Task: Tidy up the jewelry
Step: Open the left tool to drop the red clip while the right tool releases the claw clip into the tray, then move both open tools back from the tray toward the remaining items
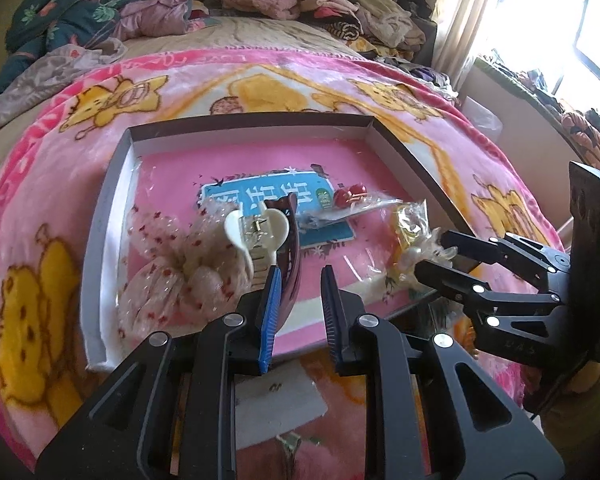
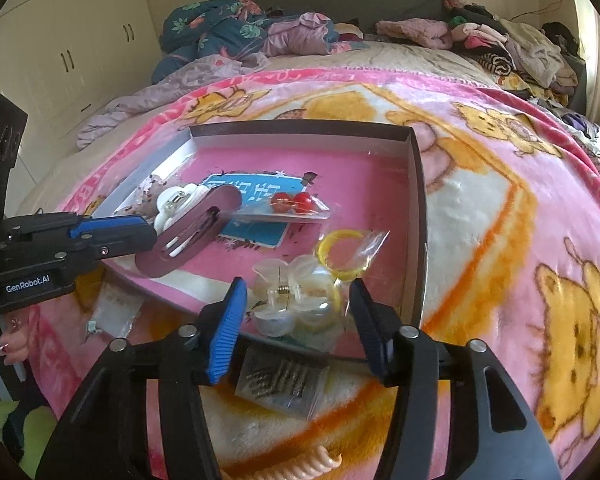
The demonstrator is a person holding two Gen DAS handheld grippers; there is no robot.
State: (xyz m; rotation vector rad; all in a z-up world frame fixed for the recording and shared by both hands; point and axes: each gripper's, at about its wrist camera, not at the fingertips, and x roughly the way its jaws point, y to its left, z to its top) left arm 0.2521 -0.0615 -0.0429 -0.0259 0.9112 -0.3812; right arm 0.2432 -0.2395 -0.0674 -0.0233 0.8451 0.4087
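Note:
A shallow box tray [image 1: 108, 208] with a pink floor lies on the bed blanket. My left gripper [image 1: 301, 270] is shut on a maroon snap hair clip [image 1: 292, 248], which stands on edge against its left pad over the tray's near edge. From the right wrist view the clip [image 2: 188, 232] sticks out of that gripper [image 2: 148, 236]. My right gripper [image 2: 297, 284] is open at the tray's near right corner. A clear butterfly claw clip [image 2: 288, 300] lies between its fingertips, untouched by the pads. In the left wrist view this gripper [image 1: 432, 254] comes in from the right.
The tray also holds a white claw clip [image 1: 256, 232], a dotted tulle bow [image 1: 172, 272], bagged red cherry earrings [image 2: 292, 202], a yellow ring in a bag [image 2: 342, 254] and a blue card [image 1: 260, 196]. A bag of hairpins [image 2: 280, 384] lies on the blanket in front. Clothes are piled at the bed's far end.

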